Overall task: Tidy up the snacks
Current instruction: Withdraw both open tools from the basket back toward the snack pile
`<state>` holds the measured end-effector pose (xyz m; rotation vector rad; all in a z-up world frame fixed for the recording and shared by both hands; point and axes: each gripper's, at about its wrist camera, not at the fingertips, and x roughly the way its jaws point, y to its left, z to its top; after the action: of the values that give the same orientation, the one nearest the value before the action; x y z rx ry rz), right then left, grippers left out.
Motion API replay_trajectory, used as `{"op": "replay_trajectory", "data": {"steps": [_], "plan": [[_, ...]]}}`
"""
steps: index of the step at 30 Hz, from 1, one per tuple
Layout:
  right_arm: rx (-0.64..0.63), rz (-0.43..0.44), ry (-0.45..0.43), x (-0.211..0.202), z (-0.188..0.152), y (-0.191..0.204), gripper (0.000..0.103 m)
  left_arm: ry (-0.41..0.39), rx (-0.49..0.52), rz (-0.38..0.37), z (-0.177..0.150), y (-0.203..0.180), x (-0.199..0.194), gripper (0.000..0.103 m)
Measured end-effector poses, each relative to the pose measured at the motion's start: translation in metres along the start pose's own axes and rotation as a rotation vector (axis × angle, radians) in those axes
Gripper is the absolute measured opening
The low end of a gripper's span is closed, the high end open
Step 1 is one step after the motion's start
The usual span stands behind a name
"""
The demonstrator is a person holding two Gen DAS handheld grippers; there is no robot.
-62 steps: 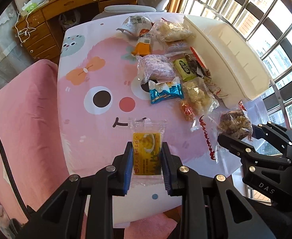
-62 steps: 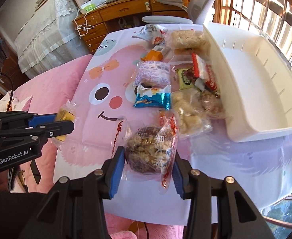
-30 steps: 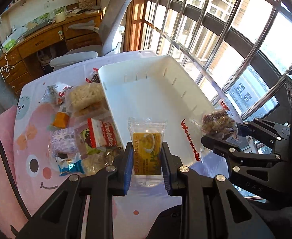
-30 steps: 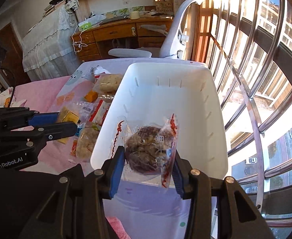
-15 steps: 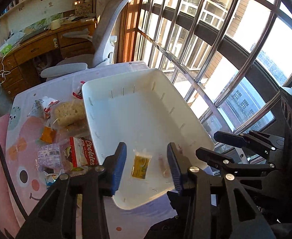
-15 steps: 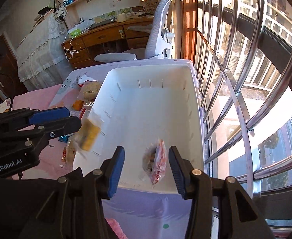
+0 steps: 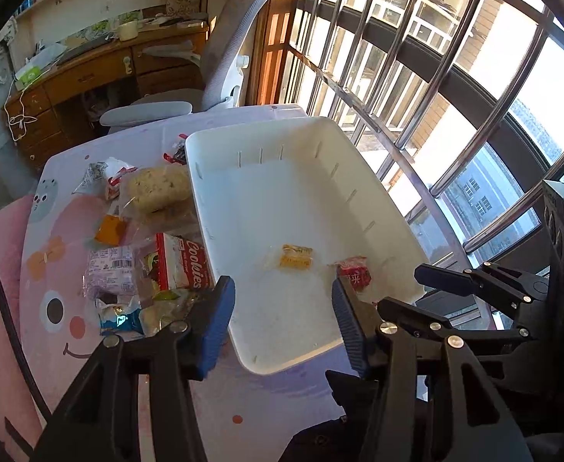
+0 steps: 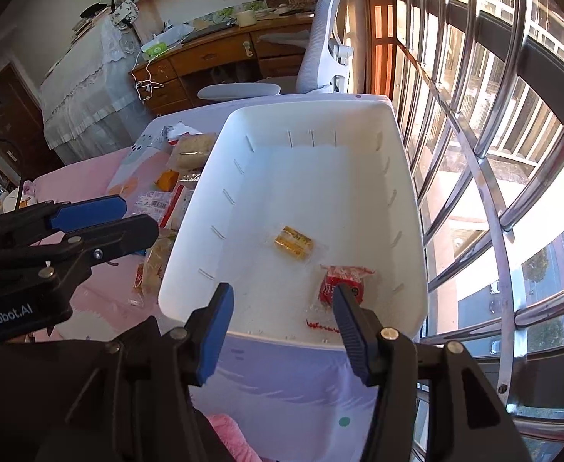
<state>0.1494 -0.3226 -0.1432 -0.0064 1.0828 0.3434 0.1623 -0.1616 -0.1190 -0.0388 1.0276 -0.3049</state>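
My left gripper (image 7: pixel 280 317) and right gripper (image 8: pixel 282 317) hang over the near end of the white bin (image 8: pixel 405 177), jaws just opened and spread, nothing between them. On the bin floor lie a yellow snack packet (image 8: pixel 293 243) and — nearer the near right corner — a red-wrapped snack (image 8: pixel 339 283). More snacks (image 7: pixel 147 254) crowd the tabletop along the bin's left wall.
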Motion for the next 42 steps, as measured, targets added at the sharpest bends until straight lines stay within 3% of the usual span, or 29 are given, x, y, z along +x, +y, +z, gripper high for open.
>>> {"op": "replay_trajectory", "data": {"steps": [23,42], "plan": [[0.119,0.033,0.065,0.019,-0.021,0.069,0.054,0.093,-0.076,0.03,-0.052,0.095,-0.026,0.051],[0.386,-0.058,0.032,0.03,-0.048,0.161,0.054,0.156,0.097,-0.065,-0.06,0.194,-0.046,0.059]]}}
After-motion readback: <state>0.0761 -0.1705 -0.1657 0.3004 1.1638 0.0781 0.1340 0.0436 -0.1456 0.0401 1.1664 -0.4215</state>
